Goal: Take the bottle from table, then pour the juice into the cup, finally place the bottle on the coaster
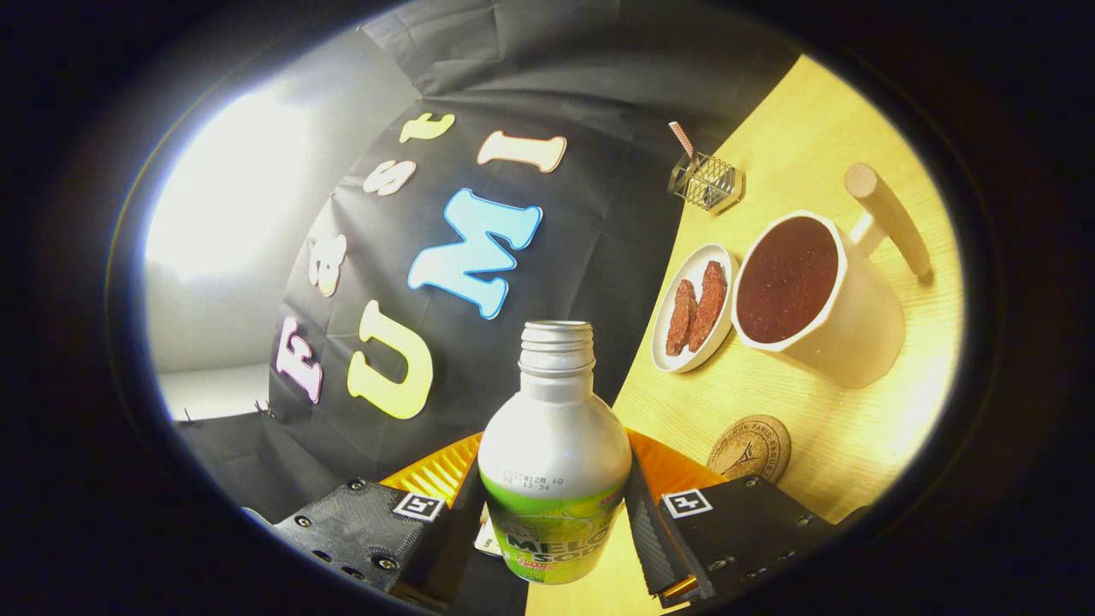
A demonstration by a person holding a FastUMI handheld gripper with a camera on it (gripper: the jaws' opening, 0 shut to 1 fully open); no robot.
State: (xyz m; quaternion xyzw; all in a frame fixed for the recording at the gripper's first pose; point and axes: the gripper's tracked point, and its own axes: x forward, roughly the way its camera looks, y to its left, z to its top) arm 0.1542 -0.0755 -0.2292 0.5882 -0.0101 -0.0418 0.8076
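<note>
An open silver bottle (554, 445) with a green label sits between my two black fingers (654, 530), which press on its body from both sides. The gripper (554, 539) is shut on it and holds it tilted, so the wooden table (821, 145) stands steeply slanted beyond. A white cup (834, 308) with a wooden handle lies beyond the bottle's mouth, filled with dark red-brown liquid. The round cork coaster (751, 447) lies on the table just ahead of my right finger, between it and the cup.
A small white plate (695, 310) with two brown pieces on it sits beside the cup. A wire holder (707, 180) stands farther back near the wall. An orange object (445, 470) shows behind the bottle, just above my fingers.
</note>
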